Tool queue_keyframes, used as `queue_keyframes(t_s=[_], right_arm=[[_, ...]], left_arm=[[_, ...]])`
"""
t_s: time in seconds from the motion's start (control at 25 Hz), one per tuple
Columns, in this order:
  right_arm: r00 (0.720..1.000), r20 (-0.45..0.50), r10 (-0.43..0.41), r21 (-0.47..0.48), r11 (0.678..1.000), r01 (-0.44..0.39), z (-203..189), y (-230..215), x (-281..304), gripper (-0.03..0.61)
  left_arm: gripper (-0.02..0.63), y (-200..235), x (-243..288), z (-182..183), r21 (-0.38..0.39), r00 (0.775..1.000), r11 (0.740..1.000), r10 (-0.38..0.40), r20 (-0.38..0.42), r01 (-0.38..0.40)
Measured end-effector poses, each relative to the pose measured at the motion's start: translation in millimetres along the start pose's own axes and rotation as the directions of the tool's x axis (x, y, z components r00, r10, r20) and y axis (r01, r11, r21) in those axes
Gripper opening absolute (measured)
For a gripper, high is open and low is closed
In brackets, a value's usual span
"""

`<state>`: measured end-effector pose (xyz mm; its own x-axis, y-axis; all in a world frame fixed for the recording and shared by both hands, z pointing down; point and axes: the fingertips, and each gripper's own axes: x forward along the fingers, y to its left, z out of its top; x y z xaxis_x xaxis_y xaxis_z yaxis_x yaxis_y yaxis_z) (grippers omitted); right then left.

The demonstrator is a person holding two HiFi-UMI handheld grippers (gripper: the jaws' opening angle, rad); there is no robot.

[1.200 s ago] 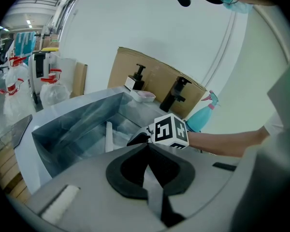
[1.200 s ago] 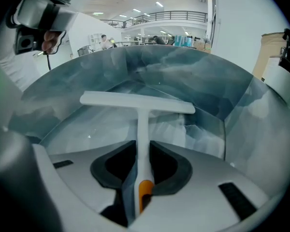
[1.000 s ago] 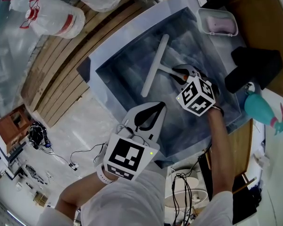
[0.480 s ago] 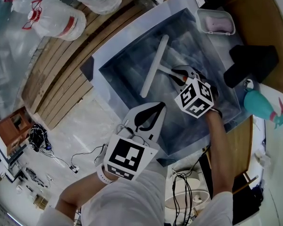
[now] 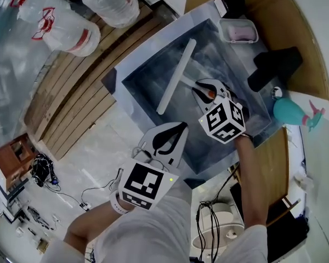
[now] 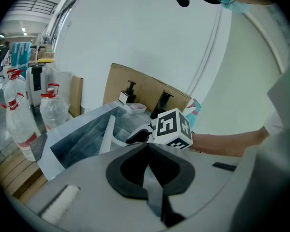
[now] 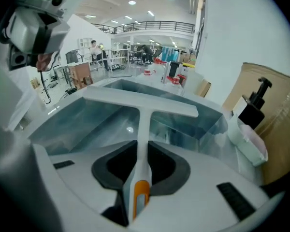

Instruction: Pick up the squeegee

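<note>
We read the right tongs as clamped on the squeegee. Both pads press the white handle just ahead of its orange insert, and the handle runs straight out between the jaws to the crossbar blade. In the head view the right tongs sit right of centre. The squeegee extends from them toward the upper left, inside the grey-blue basin. We cannot tell whether the blade touches the basin floor.

The left tongs are closed, tip against tip, with nothing between them. In the head view the left tongs are at the basin's lower edge, just below centre and apart from the squeegee.

Farther out, at the upper right of the head view, we note a small clear tray holding something pink. Below it are a black block and a teal spray bottle. Clear plastic bottles stand at the upper left.
</note>
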<state>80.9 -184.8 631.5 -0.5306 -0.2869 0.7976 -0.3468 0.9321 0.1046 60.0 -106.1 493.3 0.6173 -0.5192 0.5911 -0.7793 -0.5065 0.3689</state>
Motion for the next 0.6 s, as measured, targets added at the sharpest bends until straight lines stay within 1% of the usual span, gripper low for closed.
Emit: queue_keyframes(t_s=[0.16, 0.32, 0.44, 0.6], right_arm=[[0.998, 0.045, -0.054, 0.033, 0.998, 0.053, 29, -1, -28, 0.063], [0.987, 0.094, -0.126, 0.084, 0.989, 0.119, 60, -1, -62, 0.063], [0.970, 0.137, -0.201, 0.130, 0.974, 0.183, 84, 1, -93, 0.063], [0.932, 0.201, -0.300, 0.217, 0.942, 0.256, 112, 7, -137, 0.064]], left_arm=[[-0.002, -8, -22, 6, 0.023, 1.000, 1.000, -0.013, 0.013, 0.013], [-0.002, -13, -45, 14, 0.048, 0.999, 0.999, -0.024, 0.033, 0.022], [-0.002, -17, -64, 21, 0.072, 0.998, 0.997, -0.032, 0.053, 0.028], [-0.002, -24, -88, 25, 0.095, 0.997, 0.994, -0.053, 0.064, 0.047]])
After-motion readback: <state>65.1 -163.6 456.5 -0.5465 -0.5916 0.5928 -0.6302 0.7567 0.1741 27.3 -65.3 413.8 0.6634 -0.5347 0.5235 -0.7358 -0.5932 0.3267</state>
